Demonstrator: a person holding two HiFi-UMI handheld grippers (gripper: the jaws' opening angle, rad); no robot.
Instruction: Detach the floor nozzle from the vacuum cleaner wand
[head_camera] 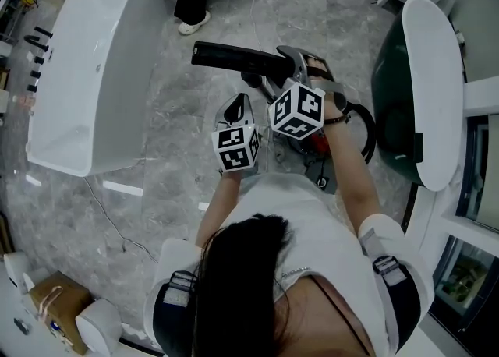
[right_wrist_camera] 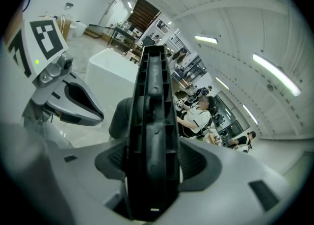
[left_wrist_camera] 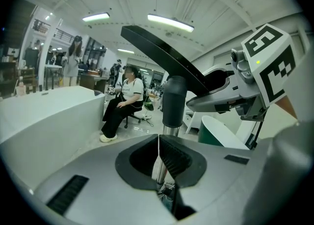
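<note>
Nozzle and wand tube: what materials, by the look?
Black floor nozzle: likely moulded plastic, matte; ribs and seams show. Bright wand tube: probably polished metal; it mirrors the light. Its dark grey collar: seemingly plastic, satin.

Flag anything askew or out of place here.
The nozzle is off the floor, tilted steeply atop the wand. It is clamped in the right gripper, with its ribbed underside showing in that gripper's view. A loose cable trails across the floor. Nothing looks spilled or broken.
</note>
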